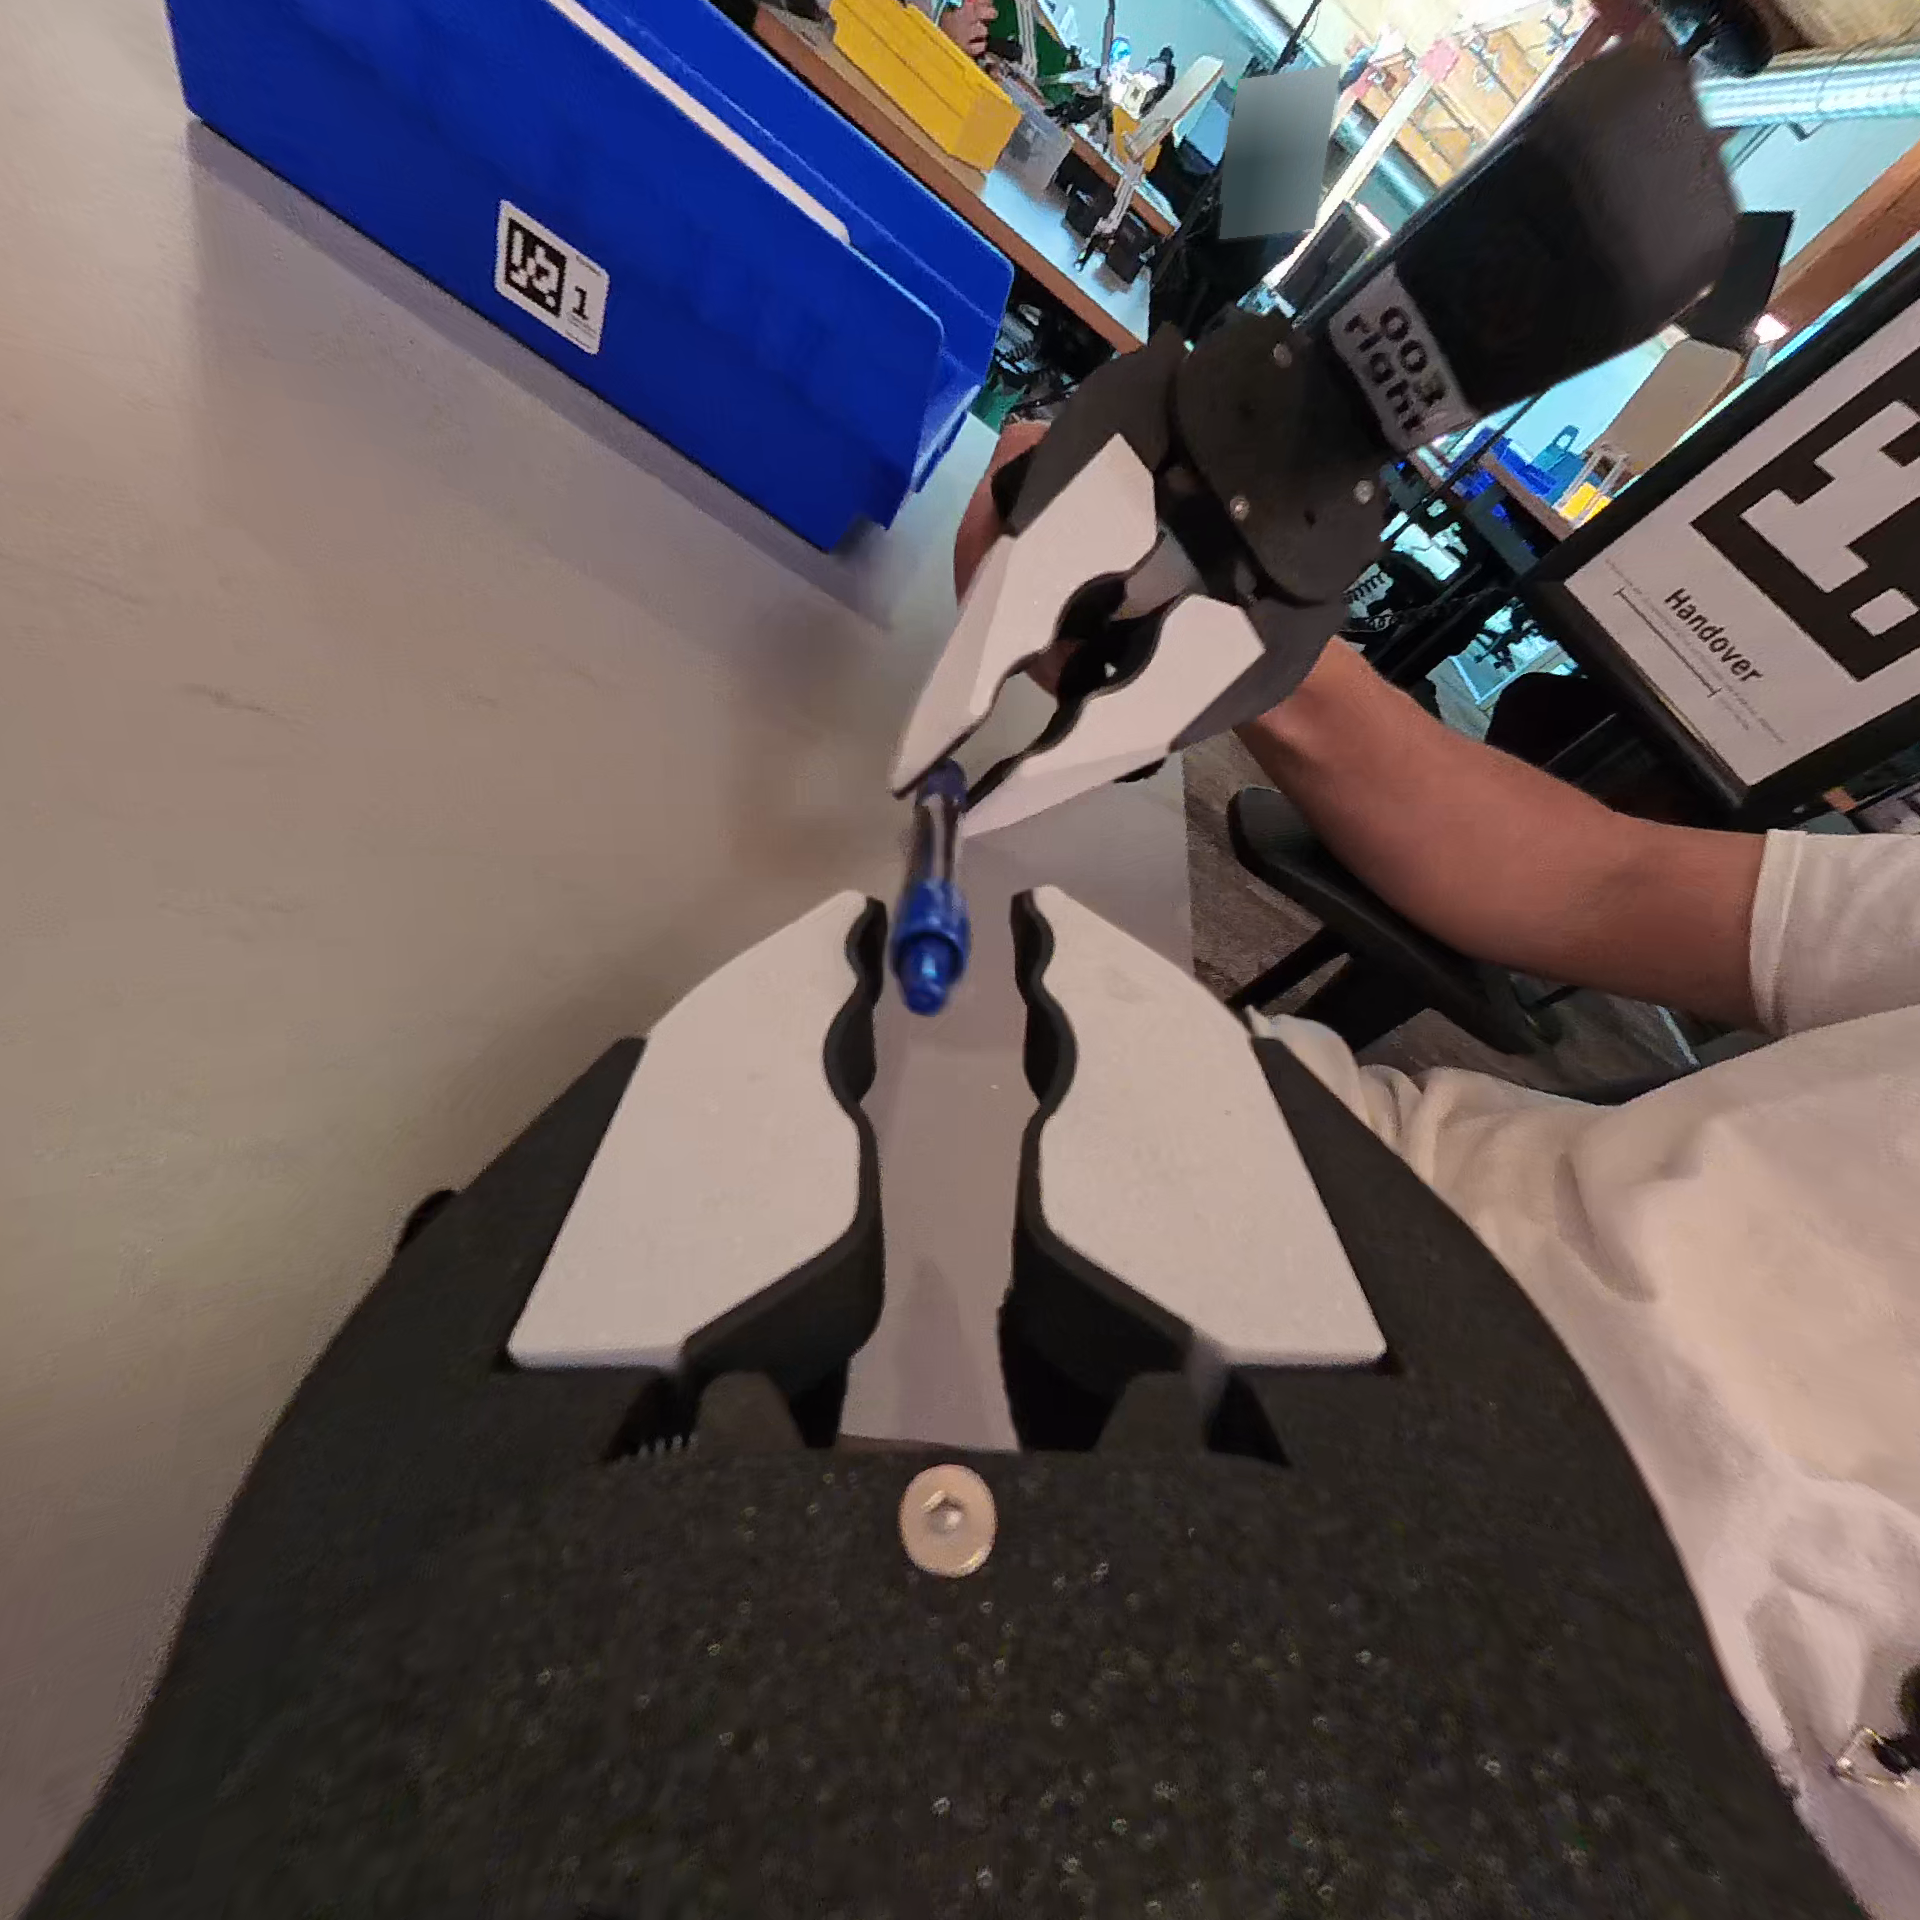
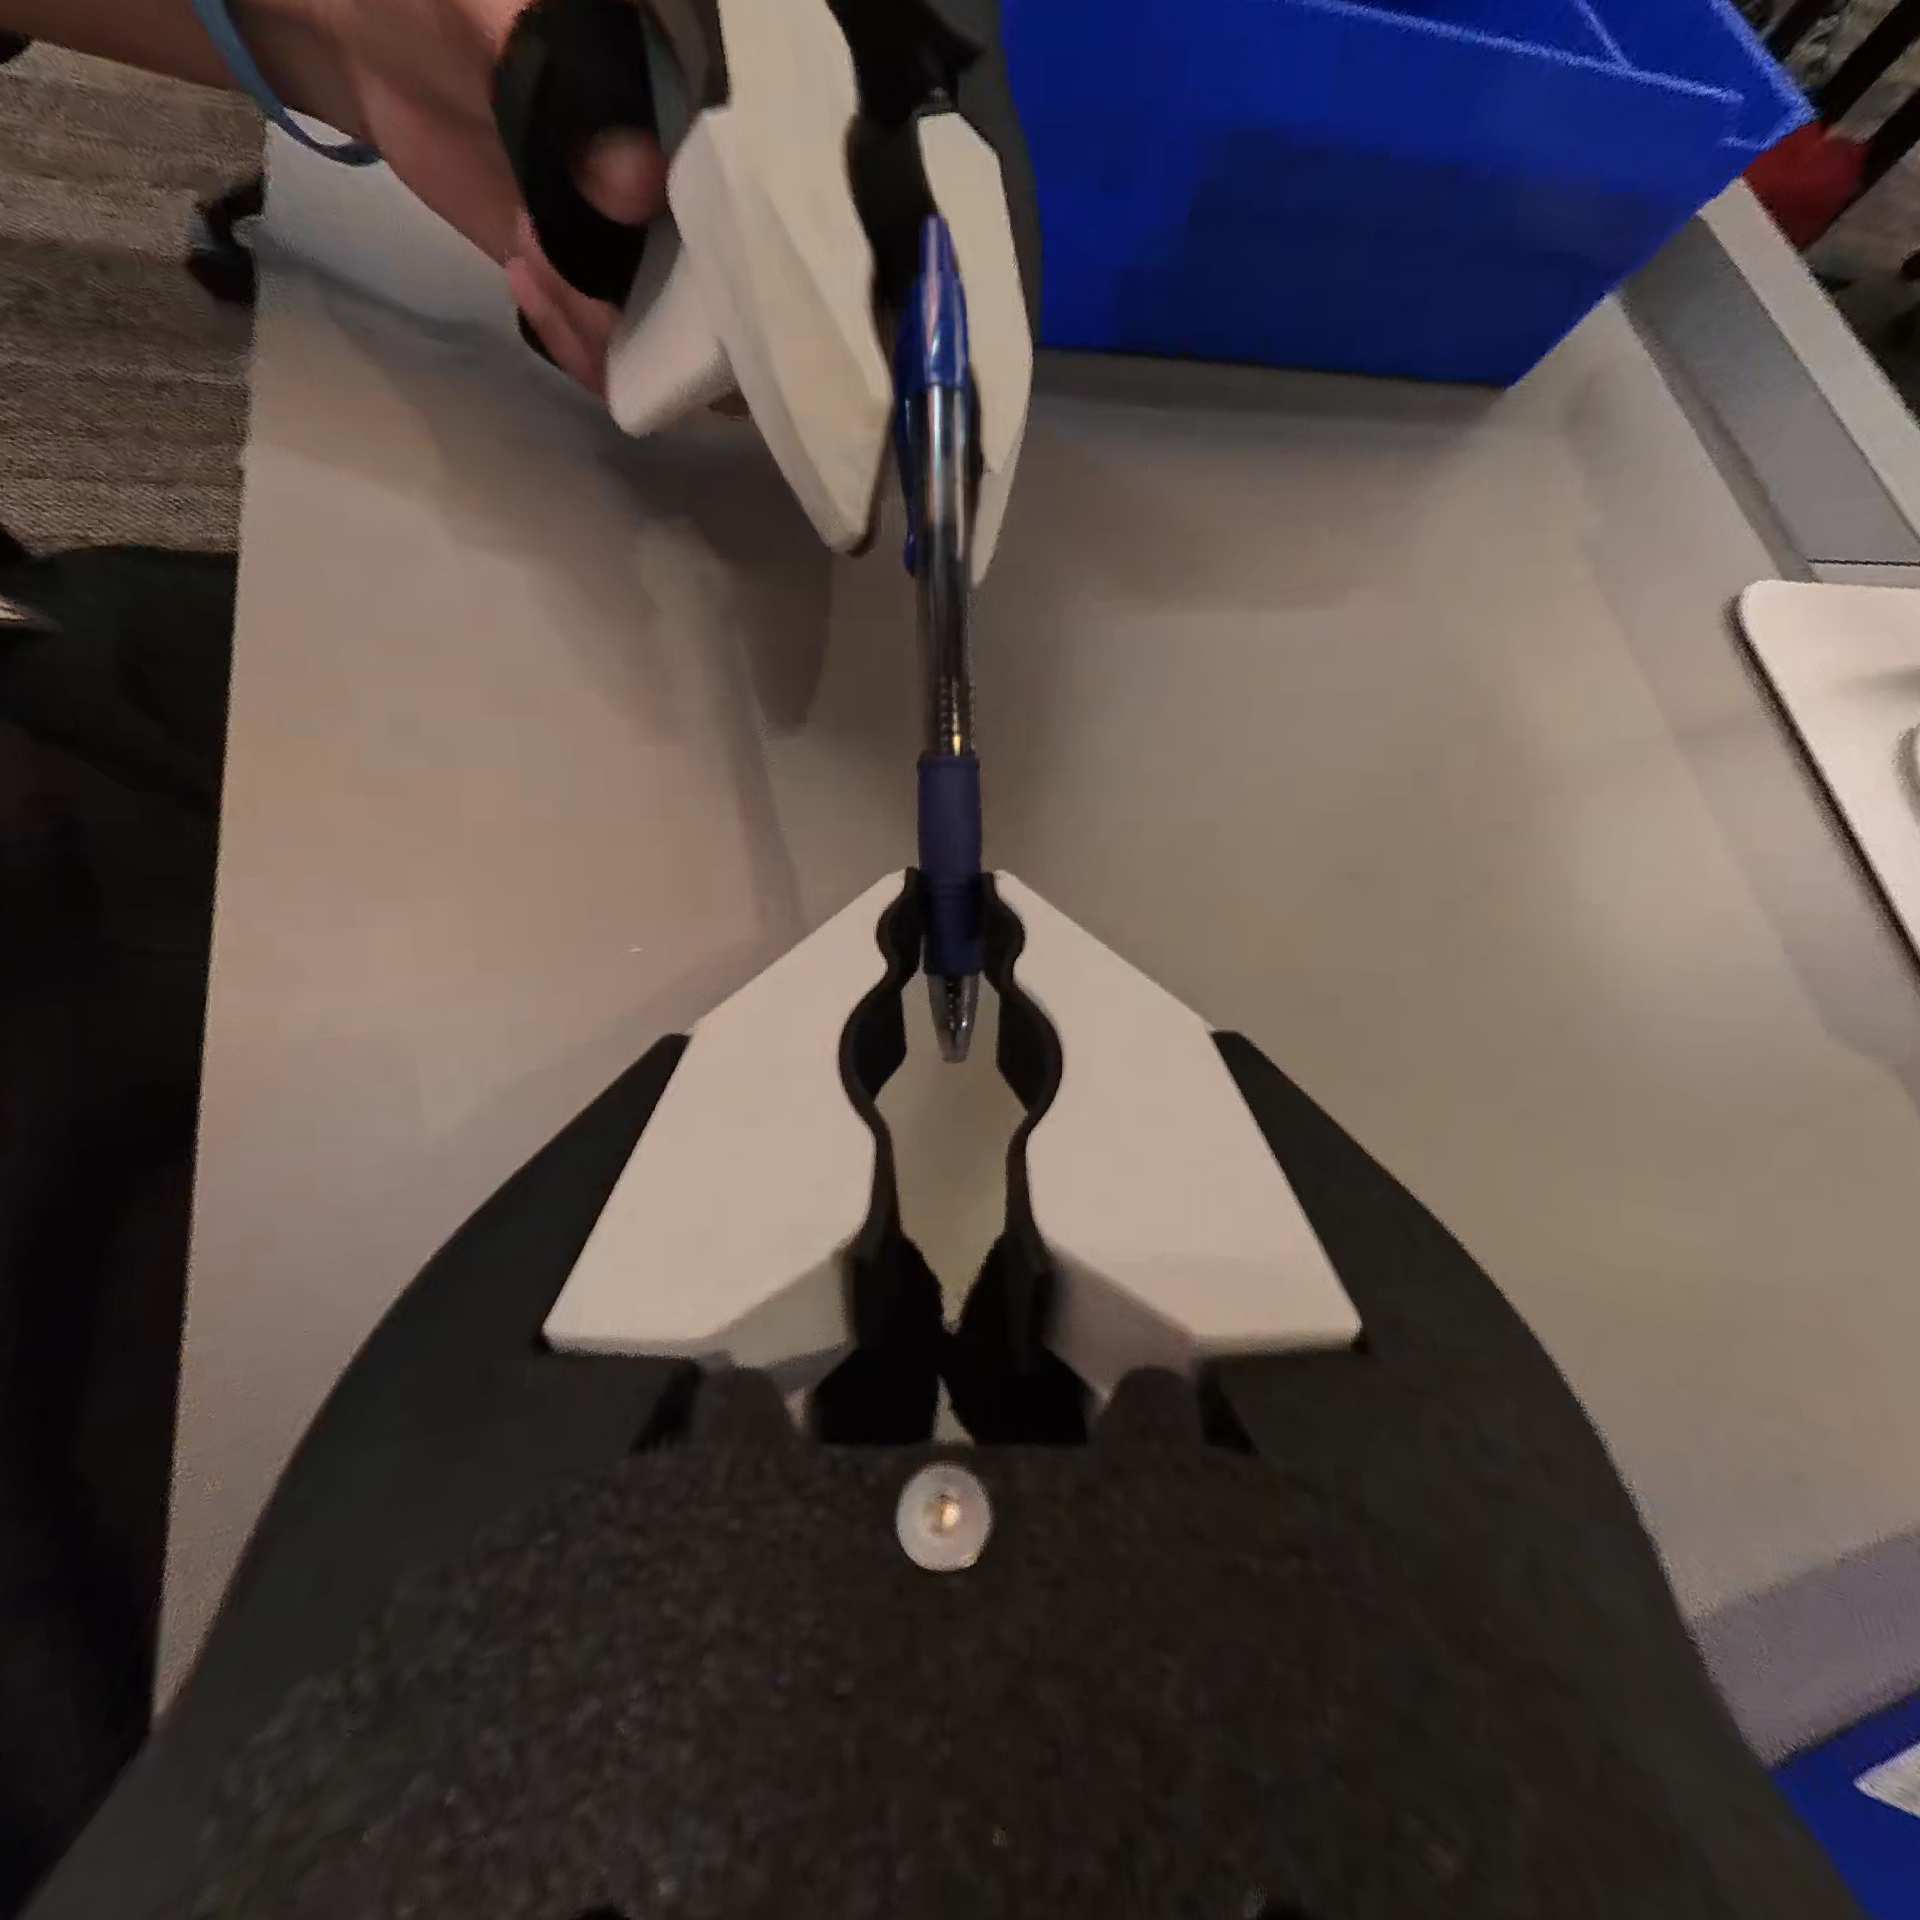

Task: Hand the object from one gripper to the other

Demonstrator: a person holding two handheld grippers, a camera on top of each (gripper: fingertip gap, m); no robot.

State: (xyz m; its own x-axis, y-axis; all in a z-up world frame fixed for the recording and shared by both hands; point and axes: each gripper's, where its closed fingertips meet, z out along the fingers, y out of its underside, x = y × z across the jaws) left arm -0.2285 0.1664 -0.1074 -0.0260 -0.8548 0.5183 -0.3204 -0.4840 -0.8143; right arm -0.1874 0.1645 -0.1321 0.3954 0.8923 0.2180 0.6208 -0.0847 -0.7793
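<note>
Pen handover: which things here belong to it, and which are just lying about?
Job: blue pen; right gripper, shut on its grip end; left gripper, open around the clip end.
Lying about: blue bin; marker board; chair.

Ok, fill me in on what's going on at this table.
A person is passing a blue pen between two handheld grippers above a pale table. The right gripper is shut on the pen's grip end, tip pointing back toward its own camera. The left gripper is open, with the pen's cap end sitting between its fingers but not clamped. So the handover is midway: one side holds, the other has yet to close. A blue bin stands behind them on the table.
</note>
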